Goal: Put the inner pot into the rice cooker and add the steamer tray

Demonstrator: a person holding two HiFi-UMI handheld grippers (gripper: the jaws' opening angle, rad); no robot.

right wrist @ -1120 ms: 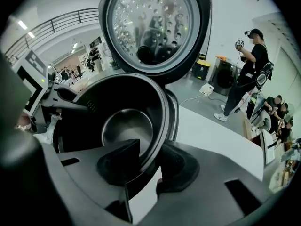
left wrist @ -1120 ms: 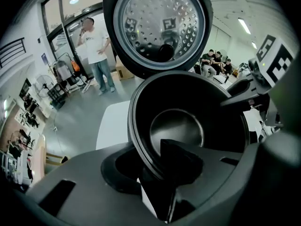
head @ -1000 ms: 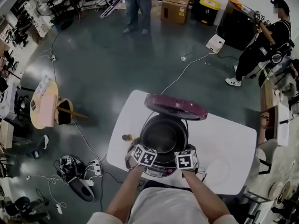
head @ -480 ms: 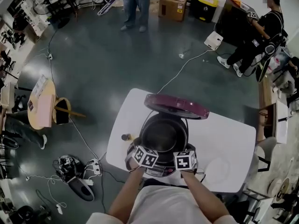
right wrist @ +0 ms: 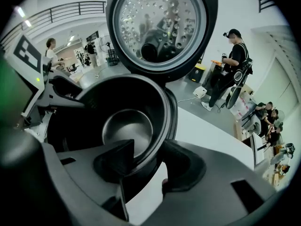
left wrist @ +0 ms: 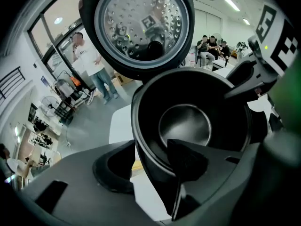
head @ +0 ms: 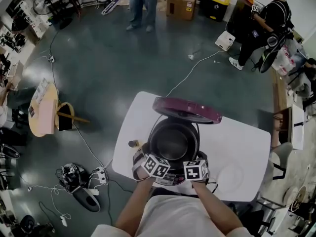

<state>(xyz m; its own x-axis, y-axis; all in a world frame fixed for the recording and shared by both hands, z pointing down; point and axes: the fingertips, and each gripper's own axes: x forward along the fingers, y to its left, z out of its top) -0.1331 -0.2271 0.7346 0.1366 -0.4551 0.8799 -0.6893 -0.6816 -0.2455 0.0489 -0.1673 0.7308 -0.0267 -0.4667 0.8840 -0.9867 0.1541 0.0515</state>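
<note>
The rice cooker (head: 168, 180) stands on the white table (head: 247, 147) with its purple lid (head: 186, 110) raised. The dark inner pot (head: 174, 141) sits inside it. My left gripper (head: 150, 155) is at the pot's near-left rim and my right gripper (head: 196, 157) at its near-right rim. In the left gripper view the left gripper (left wrist: 151, 147) straddles the rim of the pot (left wrist: 186, 124); its jaws have just been opening and a gap shows beside the rim. In the right gripper view the right gripper (right wrist: 148, 147) straddles the pot (right wrist: 127, 126) the same way, its jaws likewise just opening.
A pale round dish (head: 229, 177) lies faintly on the table's near right. A small brown object (head: 132, 144) sits at the table's left edge. Cables and a power strip (head: 98, 174) lie on the floor to the left. People stand at the back of the room.
Both grippers have stayed at the pot's near rim. The person at the back right has shifted slightly. The head view shows no other movement.
</note>
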